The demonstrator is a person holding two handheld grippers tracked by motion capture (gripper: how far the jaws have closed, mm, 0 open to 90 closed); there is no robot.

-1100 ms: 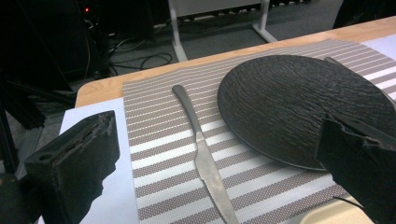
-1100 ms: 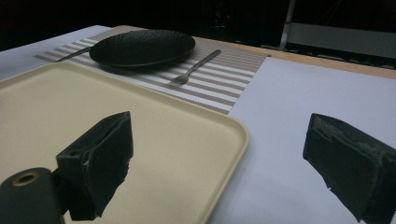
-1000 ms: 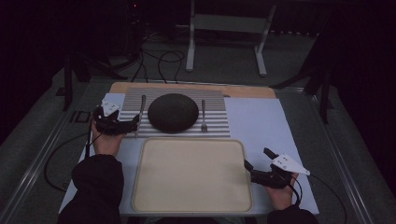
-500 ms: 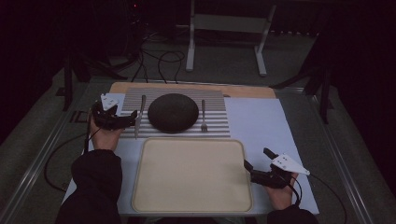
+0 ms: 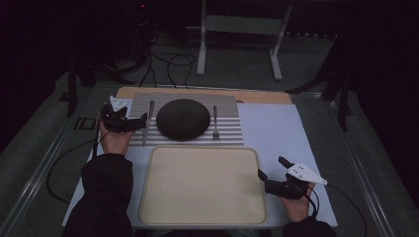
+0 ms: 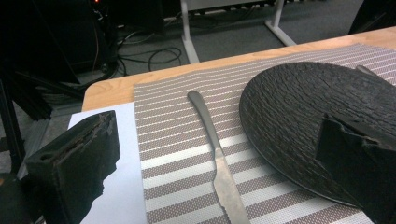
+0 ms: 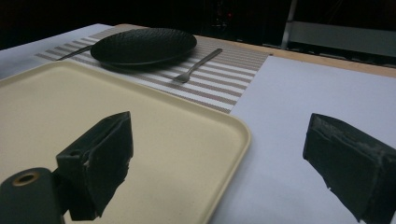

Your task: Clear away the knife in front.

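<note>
Dim room, striped placemat (image 5: 227, 106) on a white-covered table (image 5: 276, 128), left gripper (image 5: 132, 122) gaping wide astride the knife (image 5: 146, 123), empty, right gripper (image 5: 274, 173) wide open beside the tray (image 5: 202, 185), empty.

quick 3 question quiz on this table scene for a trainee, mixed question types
1. True or false: the left tongs are shut on the silver table knife.
2. Which item lies right of the round black textured plate in the high view? A spoon, B silver fork, C cup.
3. Fill in: the right tongs sit open beside the ___ rectangular tray.

Key: 1 false, they are open with the knife lying between the jaws; 2 B; 3 beige.
</note>
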